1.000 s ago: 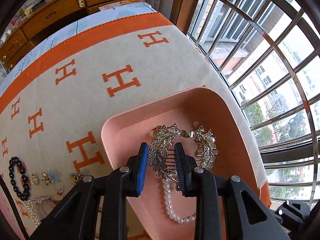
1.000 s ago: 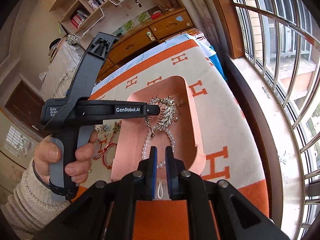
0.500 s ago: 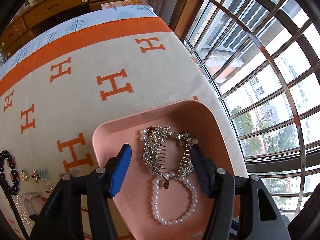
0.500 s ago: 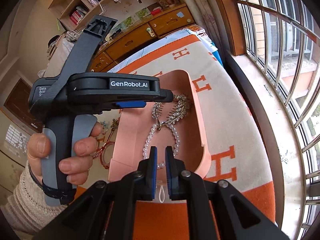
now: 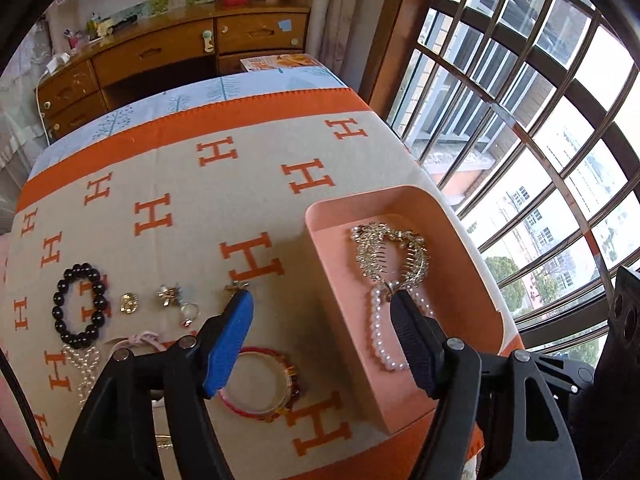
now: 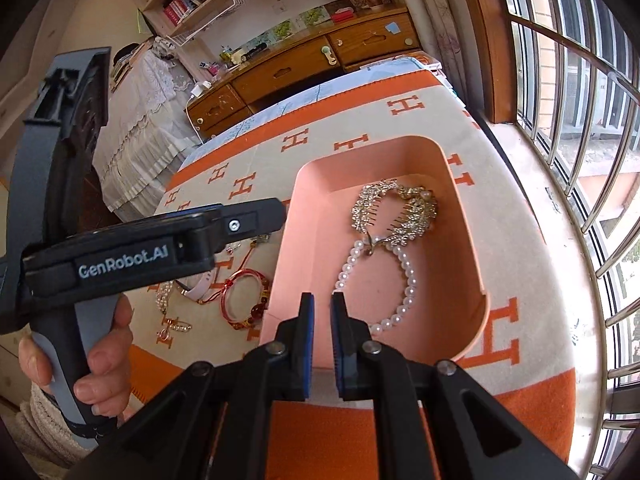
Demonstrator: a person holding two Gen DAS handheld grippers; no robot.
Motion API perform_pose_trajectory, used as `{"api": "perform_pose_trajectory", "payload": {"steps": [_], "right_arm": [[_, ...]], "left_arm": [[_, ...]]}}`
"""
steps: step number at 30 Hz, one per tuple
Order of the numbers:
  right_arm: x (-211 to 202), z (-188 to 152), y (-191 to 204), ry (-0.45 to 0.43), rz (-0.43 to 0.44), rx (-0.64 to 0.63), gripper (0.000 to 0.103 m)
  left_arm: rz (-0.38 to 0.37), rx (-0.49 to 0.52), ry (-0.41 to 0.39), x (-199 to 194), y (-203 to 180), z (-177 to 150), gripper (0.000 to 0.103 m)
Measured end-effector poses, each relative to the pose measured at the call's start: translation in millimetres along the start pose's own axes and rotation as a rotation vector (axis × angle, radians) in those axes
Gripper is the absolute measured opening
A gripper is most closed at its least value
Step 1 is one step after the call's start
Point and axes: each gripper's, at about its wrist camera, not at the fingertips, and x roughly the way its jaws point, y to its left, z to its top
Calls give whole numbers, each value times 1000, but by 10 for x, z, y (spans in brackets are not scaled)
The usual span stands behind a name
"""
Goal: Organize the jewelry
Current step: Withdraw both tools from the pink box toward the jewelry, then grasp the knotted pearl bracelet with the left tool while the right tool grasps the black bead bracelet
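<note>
Left wrist view: left tool [image 5: 320,308] opening, nothing gripped, lower centre; right tool [image 6: 322,312] pressed together, empty, above pink tray [image 6: 460,184].

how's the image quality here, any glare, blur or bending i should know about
Left wrist view: window bright, partly blown out; its bars bow from fisheye; dark corners; tray and comb sharp. Right wrist view: same curved bars and dark corners; even daylight with soft shadows, pearls crisp; the left gripper's body, close to the lens, looks oversized.
</note>
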Motion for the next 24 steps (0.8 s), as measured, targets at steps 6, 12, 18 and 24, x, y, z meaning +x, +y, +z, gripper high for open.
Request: {"api": "perform_pose_trajectory", "payload": {"steps": [6, 12, 18, 24], "right_arm": [[70, 16, 284, 23, 4, -61, 8], [192, 96, 639, 65, 43, -128, 8], [443, 278, 1053, 115, 82, -180, 27], [829, 495, 1474, 178, 99, -243, 27]], "left_arm": [[114, -72, -76, -353, 576, -232, 71], [223, -151, -71, -644, 1307, -484, 71], [253, -239, -18, -671, 1957, -785, 71], [161, -245, 76, -403, 2166, -1043, 71]]}}
